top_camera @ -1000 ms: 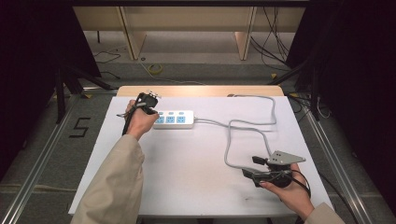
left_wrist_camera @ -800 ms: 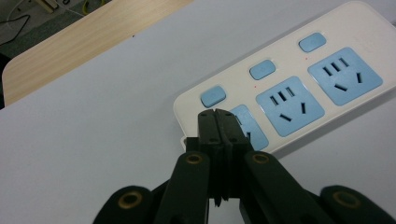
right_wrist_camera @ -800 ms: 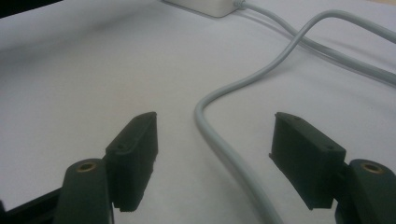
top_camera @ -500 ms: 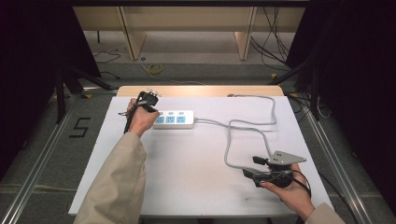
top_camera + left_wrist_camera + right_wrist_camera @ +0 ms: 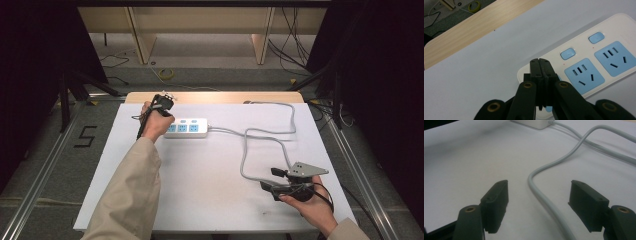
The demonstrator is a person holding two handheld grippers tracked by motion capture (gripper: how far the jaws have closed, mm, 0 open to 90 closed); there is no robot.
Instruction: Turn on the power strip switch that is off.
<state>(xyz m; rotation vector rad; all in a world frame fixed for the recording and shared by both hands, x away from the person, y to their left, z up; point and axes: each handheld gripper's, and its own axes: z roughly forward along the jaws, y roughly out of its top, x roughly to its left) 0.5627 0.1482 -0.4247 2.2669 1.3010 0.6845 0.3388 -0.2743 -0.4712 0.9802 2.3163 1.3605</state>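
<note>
Both hand-held grippers show in the high view: the left hand-held gripper (image 5: 161, 102) sits at the far left of the white worktop (image 5: 200, 170), held by the left hand (image 5: 156, 122) at the left end of the white power strip (image 5: 186, 128), its tips pointing down toward that end; the right hand-held gripper (image 5: 274, 180) lies low near the front right of the worktop in the right hand (image 5: 307, 205), with a grey three-cornered plate (image 5: 307, 169) on top, well apart from the strip. A grey cord (image 5: 265, 137) leaves the strip's right end, runs toward the far right edge, doubles back and loops down to just beside the right hand-held gripper. The left arm wears a beige sleeve (image 5: 130, 195). In the left gripper view, the two black jaws are pressed together with nothing between them, their tips over the near end of the power strip (image 5: 599, 57), beside a blue socket (image 5: 584, 75) and a blue switch button (image 5: 568, 53); whether the tips touch the strip I cannot tell. A second socket and button lie farther along, and a wooden edge (image 5: 474, 27) borders the worktop behind. In the right gripper view, the jaws stand wide apart just above the worktop (image 5: 474, 157), and the grey cord (image 5: 544, 192) curves on the surface between them, touching neither jaw; the strip's end (image 5: 534, 123) shows at the top.
</note>
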